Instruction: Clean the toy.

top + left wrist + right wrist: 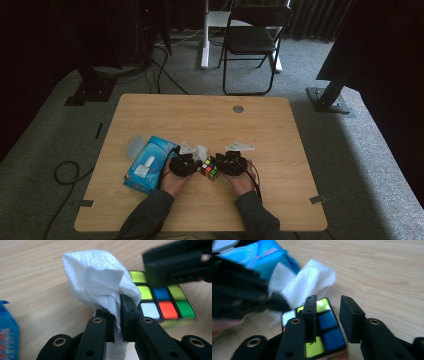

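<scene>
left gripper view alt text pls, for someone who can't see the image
The left gripper has its two black jaws shut on a crumpled white tissue held just above a wooden table. Right behind the tissue sits a Rubik's cube with the other black gripper at its far side, and a blue tissue pack shows at the left edge.
</scene>
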A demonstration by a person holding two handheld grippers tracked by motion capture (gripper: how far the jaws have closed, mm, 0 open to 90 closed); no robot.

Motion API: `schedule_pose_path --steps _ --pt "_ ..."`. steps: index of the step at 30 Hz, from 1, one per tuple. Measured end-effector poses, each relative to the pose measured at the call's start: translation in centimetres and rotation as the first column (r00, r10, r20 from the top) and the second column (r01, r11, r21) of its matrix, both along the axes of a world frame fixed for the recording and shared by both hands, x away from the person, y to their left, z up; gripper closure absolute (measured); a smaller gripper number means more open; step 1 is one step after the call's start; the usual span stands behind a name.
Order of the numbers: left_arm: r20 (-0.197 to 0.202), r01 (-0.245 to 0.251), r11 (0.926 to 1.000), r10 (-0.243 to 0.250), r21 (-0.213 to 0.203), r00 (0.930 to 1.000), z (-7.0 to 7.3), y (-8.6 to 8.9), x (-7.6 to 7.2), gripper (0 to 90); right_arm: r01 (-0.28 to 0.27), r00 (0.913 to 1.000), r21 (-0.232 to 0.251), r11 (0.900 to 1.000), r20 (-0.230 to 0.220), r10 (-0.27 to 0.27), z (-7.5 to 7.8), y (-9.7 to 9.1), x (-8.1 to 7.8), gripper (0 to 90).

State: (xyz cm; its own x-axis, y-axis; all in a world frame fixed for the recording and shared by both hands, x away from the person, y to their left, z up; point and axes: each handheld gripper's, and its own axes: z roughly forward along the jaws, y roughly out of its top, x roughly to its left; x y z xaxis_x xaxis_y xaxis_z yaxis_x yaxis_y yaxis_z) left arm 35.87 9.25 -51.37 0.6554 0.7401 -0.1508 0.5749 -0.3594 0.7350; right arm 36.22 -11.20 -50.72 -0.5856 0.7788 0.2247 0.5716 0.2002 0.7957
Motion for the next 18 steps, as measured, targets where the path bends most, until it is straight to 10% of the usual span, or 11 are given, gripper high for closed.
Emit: schedule_pose_path --steps 18 --pt "0.001 0.021 0.9996 -0.021 -0.019 0.9998 0.1 -0.1 -0.4 82.3 0.122 0.9900 0.014 0.9924 -0.072 -0.121 0.4 -1.7 -0.5 61.3"
